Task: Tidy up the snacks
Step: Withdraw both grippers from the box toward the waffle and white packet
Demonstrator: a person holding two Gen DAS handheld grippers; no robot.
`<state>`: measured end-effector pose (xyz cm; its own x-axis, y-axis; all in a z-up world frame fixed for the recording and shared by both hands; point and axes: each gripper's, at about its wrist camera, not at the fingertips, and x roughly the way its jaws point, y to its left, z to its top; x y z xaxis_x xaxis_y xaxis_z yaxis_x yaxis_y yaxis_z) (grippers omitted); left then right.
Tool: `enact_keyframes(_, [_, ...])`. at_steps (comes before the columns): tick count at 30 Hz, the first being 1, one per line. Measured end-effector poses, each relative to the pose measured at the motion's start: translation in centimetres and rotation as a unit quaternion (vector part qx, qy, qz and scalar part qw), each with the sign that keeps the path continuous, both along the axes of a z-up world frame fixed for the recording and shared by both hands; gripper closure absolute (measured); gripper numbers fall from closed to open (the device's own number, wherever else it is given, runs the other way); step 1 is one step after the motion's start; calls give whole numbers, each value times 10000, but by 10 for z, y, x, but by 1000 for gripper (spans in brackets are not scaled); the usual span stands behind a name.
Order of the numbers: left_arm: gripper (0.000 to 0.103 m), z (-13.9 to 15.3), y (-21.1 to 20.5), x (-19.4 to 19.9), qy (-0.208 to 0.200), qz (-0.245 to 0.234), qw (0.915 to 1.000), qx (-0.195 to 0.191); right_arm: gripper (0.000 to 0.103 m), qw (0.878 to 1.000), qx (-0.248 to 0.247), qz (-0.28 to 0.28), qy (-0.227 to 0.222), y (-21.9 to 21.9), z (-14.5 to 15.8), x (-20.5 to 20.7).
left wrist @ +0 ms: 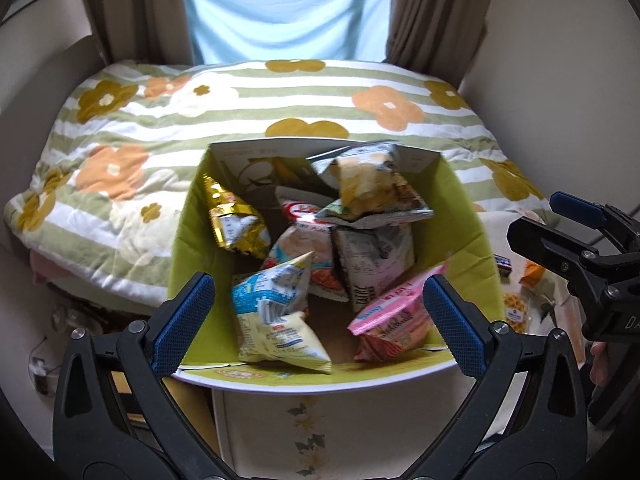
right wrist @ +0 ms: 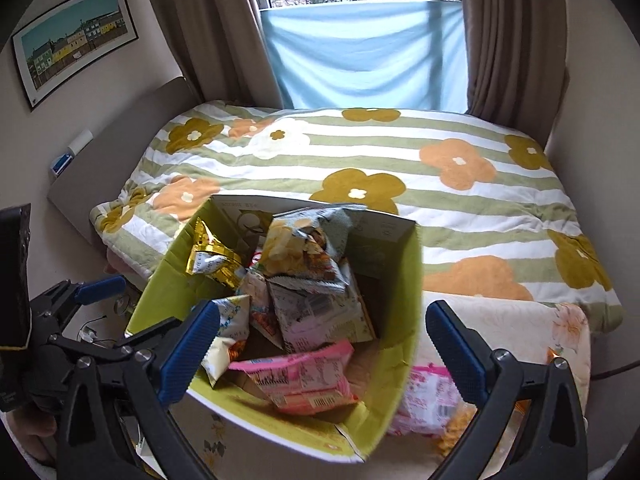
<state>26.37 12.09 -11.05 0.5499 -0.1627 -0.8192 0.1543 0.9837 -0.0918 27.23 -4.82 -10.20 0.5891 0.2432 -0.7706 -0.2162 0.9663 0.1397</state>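
- Both tongs hang above a green cardboard box (left wrist: 192, 216), and both point down into it at a slant.
- The left tongs (left wrist: 316, 320) stand wide open, with nothing between the blue pads; below the gap I see only the snacks lying in the box.
- The right tongs (right wrist: 322, 340) are also spread fully wide and hold nothing.
- Inside the box lies a loose heap of snack bags. A gold foil packet (left wrist: 234, 220) leans on the left wall, and a yellow chip bag (left wrist: 368, 184) sits highest, near the far wall.
- A blue and white bag (left wrist: 276, 312) lies at the near side of the box, and a pink packet (left wrist: 394, 320) lies beside it toward the right wall. Some more printed bags are between them, but the print is too blurred for me to read.
- The box stands on a low bench (right wrist: 520, 332) with a pale flower-pattern cover, just at the foot of a bed.
- Outside the box, on the bench just beside its right wall, lies another pink snack bag (right wrist: 430, 404). In the left wrist view I also see a small waffle-like snack (left wrist: 516, 312) there.
- The bed carries a green striped blanket (right wrist: 400, 152) with big orange and mustard flowers.
- Behind the bed hang brown curtains (right wrist: 208, 28), and a light blue cloth (right wrist: 364, 52) covers the lower window.
- A framed picture (right wrist: 72, 40) of coloured houses hangs on the left wall.
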Motion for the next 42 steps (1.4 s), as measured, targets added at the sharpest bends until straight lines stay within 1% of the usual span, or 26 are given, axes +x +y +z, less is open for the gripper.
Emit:
enact_keyframes(3, [0, 5, -15, -7, -63, -184, 9998, 2, 1, 9998, -52, -182, -50, -18, 6, -12])
enact_keyframes(8, [0, 10, -47, -20, -110, -440, 9990, -27, 1, 9985, -71, -527, -110, -62, 13, -36])
enact_keyframes(11, [0, 11, -71, -30, -121, -561, 9983, -38, 1, 9973, -189, -686, -152, -92, 15, -52])
enact_keyframes(15, [0, 12, -105, -46, -143, -644, 9978, -17, 1, 9967, -242, -758, -171, -131, 14, -72])
enact_keyframes(20, [0, 3, -155, -66, 18, -607, 9981, -91, 1, 9972, -222, -712, 6, -176, 3, -93])
enact_keyframes(25, [0, -18, -204, -87, 267, -515, 9982, -115, 0, 9977, -256, -593, 195, -215, -16, -114])
enact_keyframes(30, [0, -45, -239, -103, 509, -425, 9977, -152, 0, 9975, -359, -442, 409, -248, -41, -132])
enact_keyframes(33, [0, -65, -257, -107, 654, -463, 9966, -206, 1, 9977, -407, -281, 463, -258, -55, -140])
enact_keyframes(37, [0, -92, -275, -104, 812, -549, 9951, -120, 0, 9976, -342, -160, 581, -266, -78, -149])
enact_keyframes(42, [0, -132, -292, -95, 857, -805, 9931, -44, 0, 9966, -381, 12, 735, -263, -116, -156])
